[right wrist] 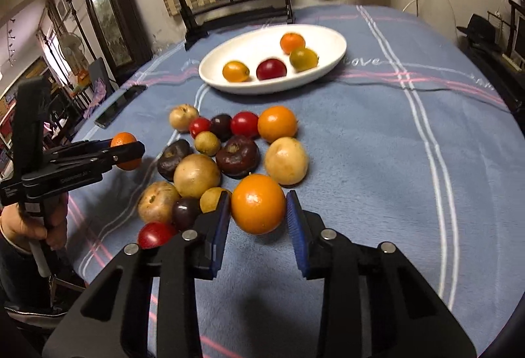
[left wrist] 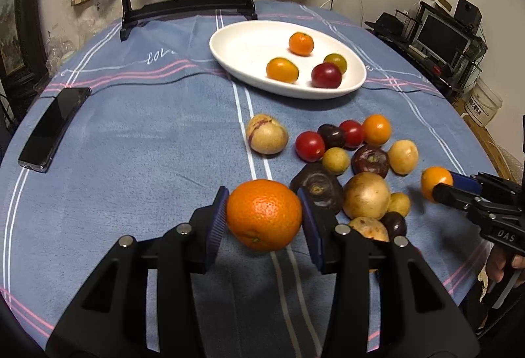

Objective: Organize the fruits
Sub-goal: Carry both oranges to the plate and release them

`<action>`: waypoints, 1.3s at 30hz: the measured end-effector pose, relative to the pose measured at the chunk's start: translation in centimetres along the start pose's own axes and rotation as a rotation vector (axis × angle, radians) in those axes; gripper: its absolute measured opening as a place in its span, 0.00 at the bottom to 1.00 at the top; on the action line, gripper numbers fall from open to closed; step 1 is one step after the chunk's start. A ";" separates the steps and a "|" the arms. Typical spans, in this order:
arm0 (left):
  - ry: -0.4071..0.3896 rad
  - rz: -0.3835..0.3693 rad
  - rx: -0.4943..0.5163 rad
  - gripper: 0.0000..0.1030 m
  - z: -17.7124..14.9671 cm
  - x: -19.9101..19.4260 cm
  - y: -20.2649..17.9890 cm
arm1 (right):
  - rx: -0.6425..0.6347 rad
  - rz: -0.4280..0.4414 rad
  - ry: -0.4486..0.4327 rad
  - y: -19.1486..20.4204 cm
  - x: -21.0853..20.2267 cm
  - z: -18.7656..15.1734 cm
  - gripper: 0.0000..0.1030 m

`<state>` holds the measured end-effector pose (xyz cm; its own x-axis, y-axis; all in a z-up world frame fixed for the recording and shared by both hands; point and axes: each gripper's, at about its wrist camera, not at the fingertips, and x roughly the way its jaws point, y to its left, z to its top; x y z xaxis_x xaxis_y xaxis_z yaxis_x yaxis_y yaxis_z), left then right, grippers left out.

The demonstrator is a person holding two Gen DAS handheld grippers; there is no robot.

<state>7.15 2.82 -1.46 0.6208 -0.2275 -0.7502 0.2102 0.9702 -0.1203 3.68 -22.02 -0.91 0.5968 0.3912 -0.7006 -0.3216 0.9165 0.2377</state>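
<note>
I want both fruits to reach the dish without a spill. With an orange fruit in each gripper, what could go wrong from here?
1. The right gripper grips the smooth orange fruit near the pad tips, so it may slip out.
2. That fruit sits against the loose pile; lifting could nudge neighbours into rolling.
3. The white dish already holds four fruits; the orange from the left gripper could knock them if dropped.

Left gripper (left wrist: 264, 215): black angular plastic frame showing triangular cut-outs, round silver pins, ribbed blue pads (left wrist: 216, 223). Right gripper (right wrist: 258, 215) looking identical; white "DAS" lettering showing on its side. Dark sleeve (right wrist: 13, 263) covering wrist of left hand (right wrist: 36, 223).
</note>
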 end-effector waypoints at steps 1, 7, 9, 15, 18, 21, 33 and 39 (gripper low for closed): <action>-0.007 -0.001 0.003 0.42 0.1 -0.4 -0.2 | -0.003 0.001 -0.008 0.0 -0.3 0.0 0.34; -0.030 -0.008 0.035 0.43 0.9 -1.4 -1.1 | -0.032 0.013 -0.060 0.5 -2.2 0.5 0.34; -0.037 -0.015 0.039 0.43 1.3 -1.5 -1.2 | -0.045 0.018 -0.071 0.7 -2.3 0.9 0.34; -0.048 -0.013 0.055 0.43 3.3 -0.6 -1.4 | -0.061 0.034 -0.089 0.5 -1.6 2.9 0.34; -0.049 -0.008 0.057 0.43 4.4 0.3 -1.4 | -0.066 0.045 -0.100 0.4 -0.8 4.8 0.34; -0.047 -0.009 0.054 0.43 5.8 1.1 -1.2 | -0.072 0.043 -0.111 0.2 0.1 6.9 0.34; -0.052 0.037 0.047 0.43 14.5 7.3 -0.9 | -0.049 0.066 -0.069 0.3 7.5 14.9 0.34; 0.000 0.063 -0.017 0.45 16.3 11.7 0.4 | -0.013 -0.005 -0.022 -1.0 12.1 16.1 0.34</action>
<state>26.82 -0.83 0.31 0.6327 -0.1656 -0.7565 0.1576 0.9840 -0.0836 23.08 -16.91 1.26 0.6142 0.3883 -0.6870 -0.3279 0.9174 0.2254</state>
